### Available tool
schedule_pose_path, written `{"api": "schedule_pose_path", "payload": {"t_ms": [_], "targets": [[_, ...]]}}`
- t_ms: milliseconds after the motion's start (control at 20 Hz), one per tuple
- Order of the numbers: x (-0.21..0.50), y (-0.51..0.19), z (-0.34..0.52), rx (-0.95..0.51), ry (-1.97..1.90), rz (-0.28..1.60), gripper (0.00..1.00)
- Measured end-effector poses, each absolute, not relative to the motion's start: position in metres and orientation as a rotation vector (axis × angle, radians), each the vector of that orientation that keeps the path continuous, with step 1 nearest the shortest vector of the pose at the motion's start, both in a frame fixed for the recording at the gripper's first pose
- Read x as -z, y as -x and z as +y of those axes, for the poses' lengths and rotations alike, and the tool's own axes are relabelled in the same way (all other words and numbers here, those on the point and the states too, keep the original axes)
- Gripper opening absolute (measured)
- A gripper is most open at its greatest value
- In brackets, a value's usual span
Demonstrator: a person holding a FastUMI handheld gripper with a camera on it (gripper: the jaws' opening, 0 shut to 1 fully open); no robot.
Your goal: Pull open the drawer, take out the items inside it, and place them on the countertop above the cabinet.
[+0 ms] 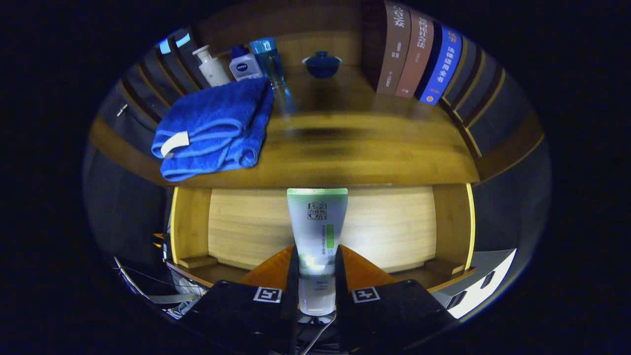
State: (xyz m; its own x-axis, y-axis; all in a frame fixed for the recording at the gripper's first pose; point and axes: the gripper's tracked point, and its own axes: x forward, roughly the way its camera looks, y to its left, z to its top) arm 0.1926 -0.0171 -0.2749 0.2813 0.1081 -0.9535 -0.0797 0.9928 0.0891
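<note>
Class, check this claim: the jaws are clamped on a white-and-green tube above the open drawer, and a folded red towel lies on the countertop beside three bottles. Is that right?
Not quite. The towel is blue, not red, as the gripper view shows. The rest stands: the gripper has its jaws clamped on the white-and-green tube above the open drawer, and the towel lies on the countertop beside three bottles.

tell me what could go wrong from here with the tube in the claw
1. The claw is shut on the tube near its lower end, so the tall body may tilt or slip as it is lifted.
2. The blue towel overhangs the countertop edge; brushing it could drag it off.
3. Setting down too far back might knock the bottles.
</note>
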Motion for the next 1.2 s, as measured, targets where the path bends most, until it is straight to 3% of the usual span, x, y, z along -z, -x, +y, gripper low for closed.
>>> {"api": "schedule_pose_path", "payload": {"t_ms": [400,850,1050,1200], "targets": [[0.269,-0.308,-0.017,-0.060,-0.022,1.256,0.36],[0.283,-0.361,-0.019,-0.033,0.023,1.297,0.36],[0.295,-0.364,-0.021,-0.008,0.014,1.311,0.40],[0.297,-0.362,-0.021,0.011,0.004,1.316,0.50]]}}
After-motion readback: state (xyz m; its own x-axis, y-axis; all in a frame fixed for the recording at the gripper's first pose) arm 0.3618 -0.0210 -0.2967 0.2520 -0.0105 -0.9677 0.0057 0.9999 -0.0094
